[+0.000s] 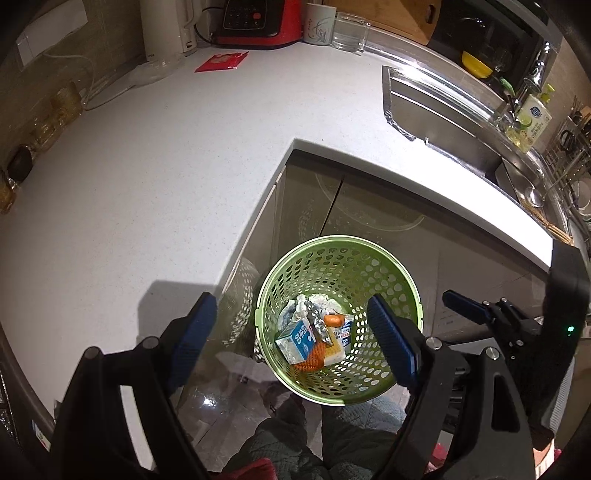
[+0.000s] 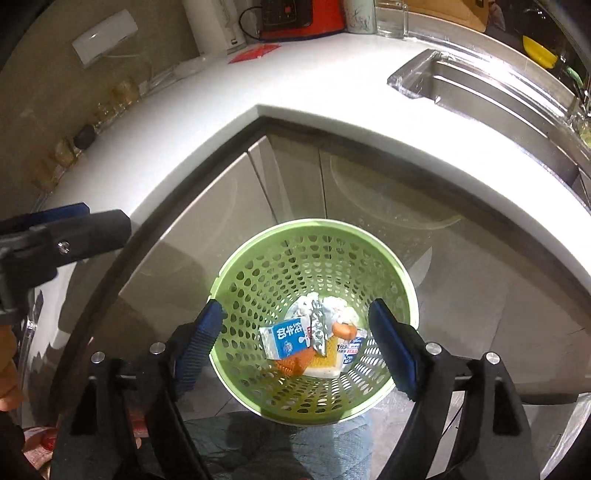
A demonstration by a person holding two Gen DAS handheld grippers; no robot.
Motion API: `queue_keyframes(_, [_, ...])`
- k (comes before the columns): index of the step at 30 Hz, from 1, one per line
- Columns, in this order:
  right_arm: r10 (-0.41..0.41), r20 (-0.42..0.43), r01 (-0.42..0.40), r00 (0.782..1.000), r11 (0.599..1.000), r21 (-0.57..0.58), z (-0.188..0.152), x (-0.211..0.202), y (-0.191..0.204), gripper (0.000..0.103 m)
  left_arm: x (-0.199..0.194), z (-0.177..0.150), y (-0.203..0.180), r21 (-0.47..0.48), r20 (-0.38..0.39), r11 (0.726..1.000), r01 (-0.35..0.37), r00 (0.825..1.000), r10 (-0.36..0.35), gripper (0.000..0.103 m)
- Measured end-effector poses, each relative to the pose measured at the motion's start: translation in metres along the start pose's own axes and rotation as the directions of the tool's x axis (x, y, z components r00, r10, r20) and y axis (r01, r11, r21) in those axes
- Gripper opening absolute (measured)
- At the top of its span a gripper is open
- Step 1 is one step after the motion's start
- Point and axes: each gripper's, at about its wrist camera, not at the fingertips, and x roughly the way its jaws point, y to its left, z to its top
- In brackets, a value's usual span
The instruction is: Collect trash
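White speckled countertop (image 1: 184, 155): red packet (image 1: 221, 62), kettle (image 1: 166, 27), red appliance (image 1: 258, 22), mug (image 1: 319, 24), glass container (image 1: 349, 32).

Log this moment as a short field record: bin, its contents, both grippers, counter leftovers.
bin: green perforated basket, on the floor by the corner cabinet
contents: blue-and-white carton, crumpled foil, orange netting, white paper, small orange piece
left gripper: open, empty, above the bin
right gripper: open, empty, above the bin
counter leftovers: red packet lies on the white counter near the red appliance
sink: contents cannot be told
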Motion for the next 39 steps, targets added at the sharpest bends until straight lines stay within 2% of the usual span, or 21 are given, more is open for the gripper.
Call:
queue_keyframes(5, [-0.007,0.057,0.011,0.998,0.997,-0.074,0.026,-0.03,0.004,0.093,-0.007,0.01,0.002,-0.071,0.016,0.998,-0.003,1.0,0.004,0.08])
queue_keyframes(8, [0.002,0.076,0.008,0.997,0.991,-0.131,0.043,-0.041,0.004,0.094,-0.012,0.017,0.0,-0.11,0.037,0.993,-0.033,0.999,0.037,0.086])
queue_keyframes(14, [0.077,0.073,-0.06,0.994,0.977,-0.207,0.079,-0.053,-0.006,0.096,-0.027,0.034,0.001,-0.189,0.081,0.979,-0.082,0.992,0.098,0.087])
queue_keyframes(19, [0.112,0.087,-0.084,0.99,0.958,-0.274,0.115,-0.055,-0.007,0.1,-0.043,0.053,0.017,-0.28,0.116,0.953,-0.111,0.982,0.149,0.09])
queue_keyframes(22, [0.128,0.106,-0.094,0.986,0.957,-0.275,0.139,-0.053,-0.007,0.1,-0.049,0.068,0.033,-0.305,0.131,0.941,-0.143,0.973,0.191,0.095])
queue_keyframes(25, [0.13,0.129,-0.09,0.983,0.957,-0.277,0.165,-0.047,-0.003,0.1,-0.049,0.091,0.054,-0.326,0.149,0.932,-0.159,0.965,0.216,0.095])
queue_keyframes(28, [0.088,0.158,-0.043,0.984,0.963,-0.267,0.191,-0.038,0.006,0.1,-0.042,0.118,0.076,-0.305,0.17,0.937,-0.169,0.959,0.228,0.095])
queue_keyframes(31, [0.087,0.186,-0.041,0.979,0.969,-0.242,0.218,-0.028,0.017,0.1,-0.029,0.147,0.101,-0.237,0.195,0.954,-0.182,0.953,0.23,0.095])
queue_keyframes(39, [0.006,0.222,0.03,0.975,0.987,-0.16,0.303,0.033,0.058,0.101,0.04,0.236,0.182,-0.086,0.197,0.986,-0.144,0.968,0.158,0.095])
